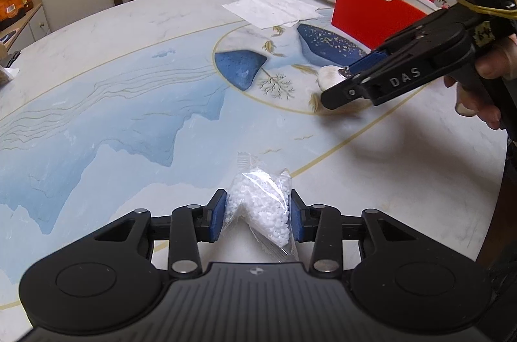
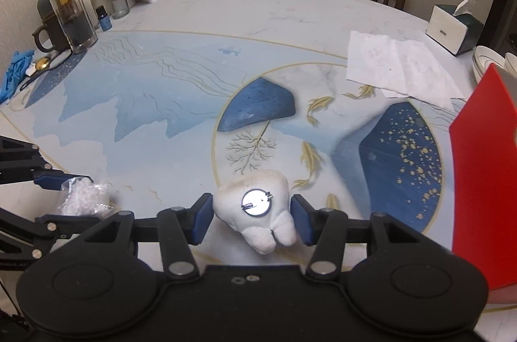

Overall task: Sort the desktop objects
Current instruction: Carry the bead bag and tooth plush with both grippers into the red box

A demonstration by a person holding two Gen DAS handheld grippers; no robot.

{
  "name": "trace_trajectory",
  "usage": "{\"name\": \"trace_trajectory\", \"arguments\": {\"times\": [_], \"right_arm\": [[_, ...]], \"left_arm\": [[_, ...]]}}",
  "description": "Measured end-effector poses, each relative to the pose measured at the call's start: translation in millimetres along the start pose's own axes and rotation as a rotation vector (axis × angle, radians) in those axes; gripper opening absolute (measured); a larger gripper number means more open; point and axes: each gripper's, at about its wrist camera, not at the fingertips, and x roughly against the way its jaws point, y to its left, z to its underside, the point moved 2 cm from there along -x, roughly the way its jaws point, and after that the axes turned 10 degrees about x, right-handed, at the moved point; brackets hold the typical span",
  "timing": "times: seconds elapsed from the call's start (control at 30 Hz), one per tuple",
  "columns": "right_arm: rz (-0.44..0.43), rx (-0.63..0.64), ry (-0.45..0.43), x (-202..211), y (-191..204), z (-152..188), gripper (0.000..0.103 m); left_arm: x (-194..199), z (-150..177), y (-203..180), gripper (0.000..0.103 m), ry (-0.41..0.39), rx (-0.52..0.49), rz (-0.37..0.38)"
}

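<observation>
Two tools are each gripping one item low over the surface [image 2: 194,5].
Left tool [image 1: 257,214] is pinching the limp, slippery pellet bag [image 1: 261,199] mid-bulge; right tool [image 2: 252,220] is squeezing the soft, light tooth plush [image 2: 255,212] across its flanks.

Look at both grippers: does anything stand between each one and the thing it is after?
Nothing visible does. The left gripper already has the bag of white pellets between its pads, and the right gripper has the white tooth-shaped toy between its pads.
</observation>
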Motion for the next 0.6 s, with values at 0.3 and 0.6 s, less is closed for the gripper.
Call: {"name": "trace_trajectory", "arguments": {"times": [0.3, 0.6], "right_arm": [[-0.030, 0.009, -0.047, 37, -17, 5, 0.051], [-0.036, -0.003, -0.108, 75, -41, 7, 0.051]], "left_arm": [[8, -17, -17, 0.038, -0.034, 0.037, -0.005], [15, -41, -43, 0.038, -0.076, 0.063, 0.003]]}}
